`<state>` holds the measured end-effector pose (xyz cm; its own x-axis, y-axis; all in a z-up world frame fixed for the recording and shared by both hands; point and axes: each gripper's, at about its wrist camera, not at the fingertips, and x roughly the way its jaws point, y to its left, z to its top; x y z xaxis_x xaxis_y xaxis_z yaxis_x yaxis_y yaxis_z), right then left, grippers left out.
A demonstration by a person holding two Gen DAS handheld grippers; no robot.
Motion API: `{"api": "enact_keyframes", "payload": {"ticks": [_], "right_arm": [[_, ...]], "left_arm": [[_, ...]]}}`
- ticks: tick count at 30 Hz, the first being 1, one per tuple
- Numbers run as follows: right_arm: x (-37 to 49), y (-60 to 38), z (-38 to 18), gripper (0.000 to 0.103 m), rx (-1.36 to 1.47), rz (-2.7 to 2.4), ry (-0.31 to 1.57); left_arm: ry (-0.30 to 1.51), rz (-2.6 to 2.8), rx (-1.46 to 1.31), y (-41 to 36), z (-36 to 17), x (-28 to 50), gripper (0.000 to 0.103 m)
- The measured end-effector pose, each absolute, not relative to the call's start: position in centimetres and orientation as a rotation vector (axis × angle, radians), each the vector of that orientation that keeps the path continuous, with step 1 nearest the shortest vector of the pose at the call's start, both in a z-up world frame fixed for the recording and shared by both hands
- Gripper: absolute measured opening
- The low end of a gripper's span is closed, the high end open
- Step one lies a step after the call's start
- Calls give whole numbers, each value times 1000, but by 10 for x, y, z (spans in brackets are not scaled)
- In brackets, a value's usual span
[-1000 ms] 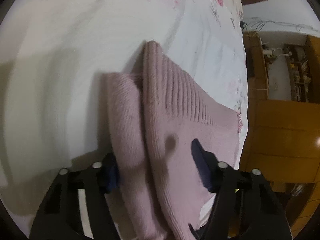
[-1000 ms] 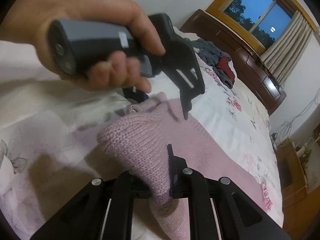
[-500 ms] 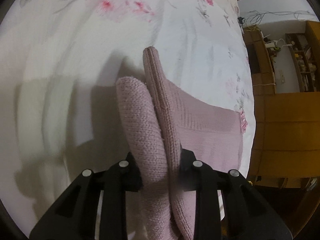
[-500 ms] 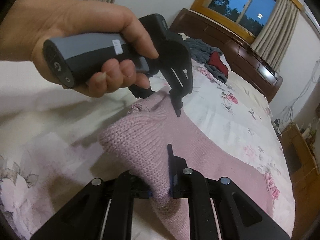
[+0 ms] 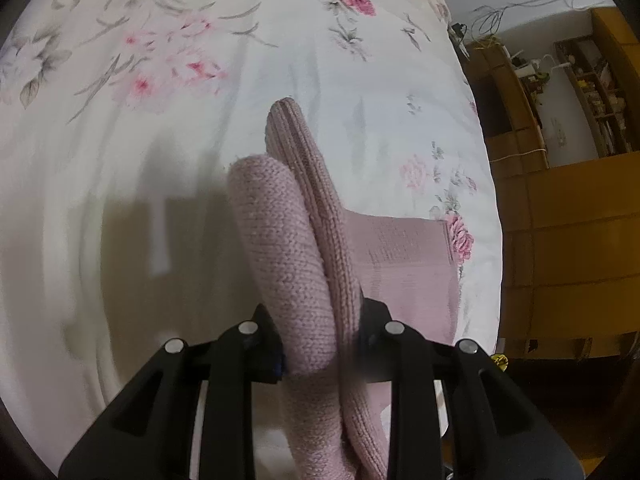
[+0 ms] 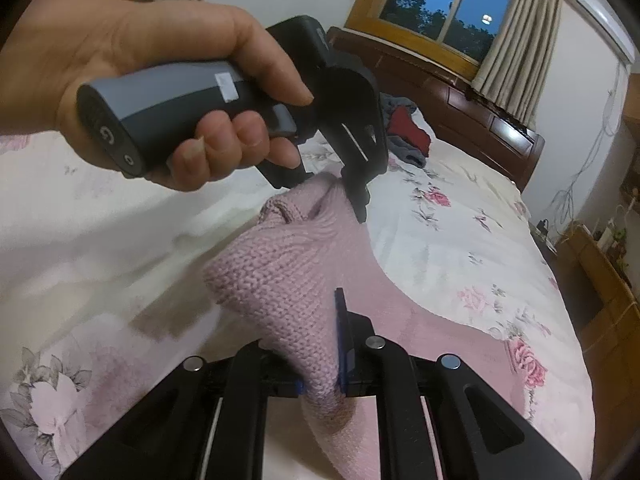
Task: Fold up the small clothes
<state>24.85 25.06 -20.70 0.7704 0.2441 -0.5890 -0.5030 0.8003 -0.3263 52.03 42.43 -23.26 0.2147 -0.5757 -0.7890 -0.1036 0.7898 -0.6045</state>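
Pink knit sweater (image 6: 288, 280) pinched at both ends, lifted off the floral bedspread (image 6: 460, 248).
We've got left gripper (image 5: 320, 344) and right gripper (image 6: 320, 376) each clamped on a bunched fold; its far hem lies near the bed's edge.

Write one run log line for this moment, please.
left gripper: shut on pink knit garment | right gripper: shut on it | garment: lifted edge, rest on bed

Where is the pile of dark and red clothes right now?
In the right wrist view, the pile of dark and red clothes lies at the far end of the floral bedspread, against the wooden bed frame below the window, beyond the left gripper.
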Motion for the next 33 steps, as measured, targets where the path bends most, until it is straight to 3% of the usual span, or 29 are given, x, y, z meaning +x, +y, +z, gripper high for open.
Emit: {"api": "enact_keyframes", "payload": {"ticks": [33], "right_arm": [[241, 160, -157, 11, -279, 342, 583]], "left_arm": [[1338, -339, -394, 301, -165, 533, 24]]}}
